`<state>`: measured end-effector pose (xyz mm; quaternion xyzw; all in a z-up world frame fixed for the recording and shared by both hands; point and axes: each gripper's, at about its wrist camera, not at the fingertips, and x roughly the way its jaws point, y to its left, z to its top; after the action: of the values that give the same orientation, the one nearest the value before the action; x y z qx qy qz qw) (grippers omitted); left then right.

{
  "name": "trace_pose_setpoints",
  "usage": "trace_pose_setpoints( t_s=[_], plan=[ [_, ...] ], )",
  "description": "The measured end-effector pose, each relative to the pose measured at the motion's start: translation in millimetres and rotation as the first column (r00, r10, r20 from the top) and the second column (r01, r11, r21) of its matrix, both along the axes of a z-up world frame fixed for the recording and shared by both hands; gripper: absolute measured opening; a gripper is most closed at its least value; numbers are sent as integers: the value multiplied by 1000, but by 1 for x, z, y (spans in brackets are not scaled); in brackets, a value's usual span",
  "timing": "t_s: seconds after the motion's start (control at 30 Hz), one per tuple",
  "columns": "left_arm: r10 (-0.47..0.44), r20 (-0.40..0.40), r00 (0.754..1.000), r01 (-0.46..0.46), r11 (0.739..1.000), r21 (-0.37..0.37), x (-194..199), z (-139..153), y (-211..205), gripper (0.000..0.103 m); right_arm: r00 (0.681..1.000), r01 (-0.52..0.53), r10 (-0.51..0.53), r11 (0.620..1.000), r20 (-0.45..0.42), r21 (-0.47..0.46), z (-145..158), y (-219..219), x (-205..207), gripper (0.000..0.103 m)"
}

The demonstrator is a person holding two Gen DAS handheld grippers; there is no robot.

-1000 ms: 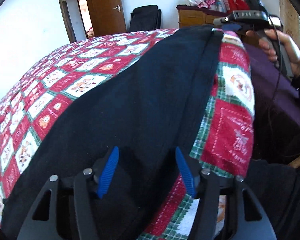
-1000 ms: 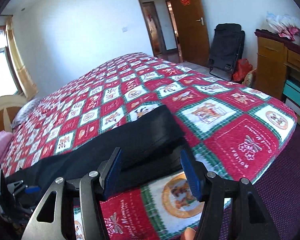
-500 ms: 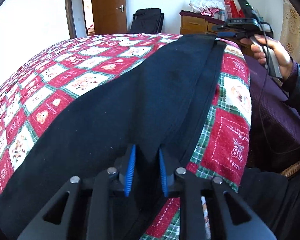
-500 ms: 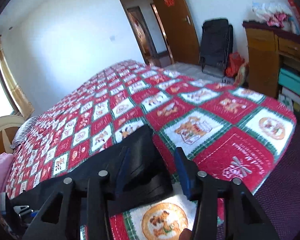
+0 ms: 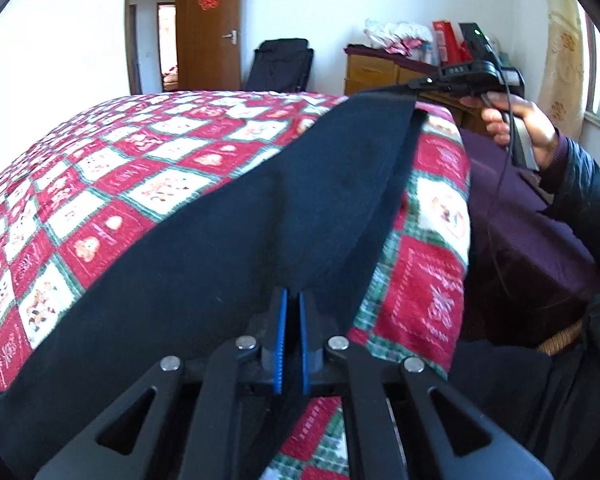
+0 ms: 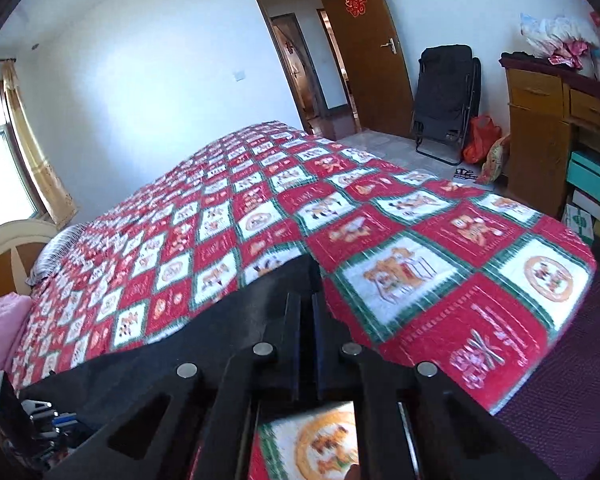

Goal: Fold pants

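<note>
Black pants (image 5: 228, 240) lie stretched along the near edge of the bed's red and white quilt (image 5: 140, 200). My left gripper (image 5: 291, 300) is closing hard on one end, and its blue pads (image 5: 281, 336) pinch the cloth into a raised fold. At the far end my right gripper (image 5: 420, 82), in a person's hand (image 5: 516, 124), grips the other end, lifted slightly off the quilt. In the right wrist view the right gripper (image 6: 306, 300) closes on the pants (image 6: 220, 340), fabric pinched between its fingers. The left gripper (image 6: 40, 412) shows at the lower left.
The quilt (image 6: 420, 240) covers the whole bed. A wooden cabinet (image 6: 540, 128) with piled things, a folded black chair (image 6: 448, 96) and an open door (image 6: 364, 60) stand beyond the bed's foot. A pink cloth (image 6: 0, 332) lies by the headboard. Dark purple carpet (image 6: 560, 420) runs beside the bed.
Both grippers went from wide open to shut on the pants. The fabric now rises in a fold at the left pads, and the far end has lifted a little.
</note>
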<state>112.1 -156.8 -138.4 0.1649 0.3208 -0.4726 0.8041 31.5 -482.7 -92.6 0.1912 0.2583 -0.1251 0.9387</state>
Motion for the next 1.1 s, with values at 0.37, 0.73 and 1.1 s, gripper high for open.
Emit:
trace_pose_setpoints(
  t_s=[0.37, 0.73, 1.1],
  plan=[
    [0, -28, 1000, 0, 1000, 16, -1, -18, -4, 6, 999, 25, -25, 999, -34, 25, -24, -8, -11, 5],
    [7, -44, 999, -7, 1000, -4, -3, -20, -1, 6, 994, 59, -66, 995, -87, -87, -14, 10, -8, 15],
    [-12, -40, 999, 12, 1000, -4, -6, -22, -5, 6, 928, -372, 355, 906, -114, -201, -5, 154, 25, 51]
  ],
)
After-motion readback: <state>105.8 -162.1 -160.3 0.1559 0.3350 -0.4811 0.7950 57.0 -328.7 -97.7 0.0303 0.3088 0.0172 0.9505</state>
